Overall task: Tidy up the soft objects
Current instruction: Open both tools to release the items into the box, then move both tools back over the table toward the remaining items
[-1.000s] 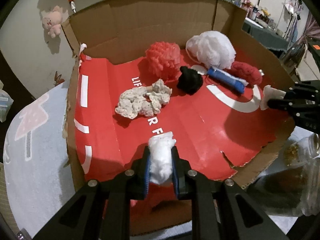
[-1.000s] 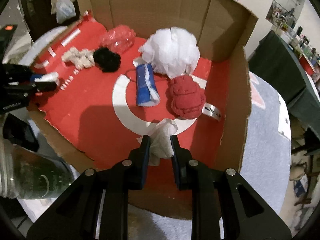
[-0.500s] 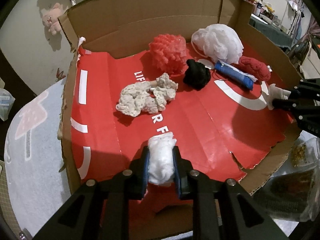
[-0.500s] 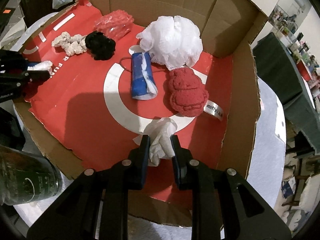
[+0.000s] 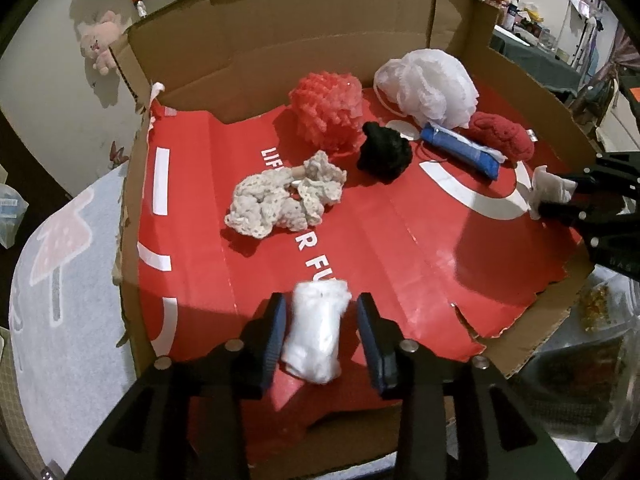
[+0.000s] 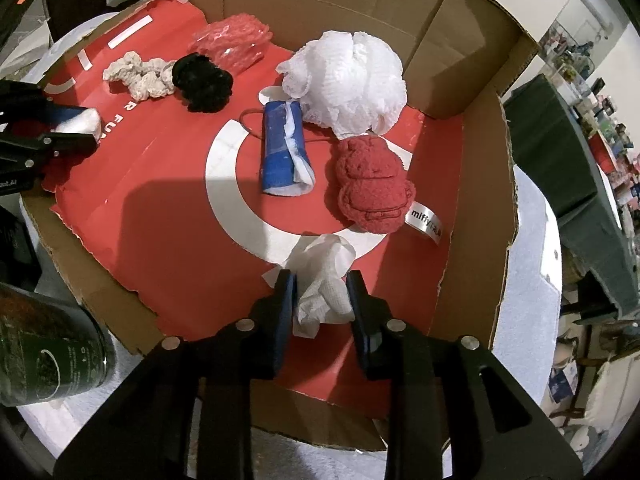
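Observation:
A cardboard box (image 5: 280,40) with a red liner lies open in front of me. My left gripper (image 5: 318,312) hovers at its near left edge with its jaws opening. A white fluffy wad (image 5: 316,332) sits blurred between the pads, with a gap on each side. My right gripper (image 6: 322,280) is at the near right, jaws also opening around a crumpled white tissue (image 6: 324,276) that rests loosely between them. Further in lie a white mesh pouf (image 6: 344,80), a red plush (image 6: 370,188), a blue roll (image 6: 282,152), a black scrunchie (image 5: 384,154), a cream crocheted piece (image 5: 280,200) and a coral pouf (image 5: 326,112).
The box's walls (image 6: 320,0) stand tall at the back and right, while the near edge is low and torn. A dark glass jar (image 6: 44,360) stands just outside the near edge between the grippers. A pale mat with a mushroom print (image 5: 60,260) lies under the box. A pink plush (image 5: 100,40) hangs on the wall.
Both grippers' jaws have spread apart. The white wad has come free of the left pads and the tissue has loosened in the right. Neither hand has shifted.

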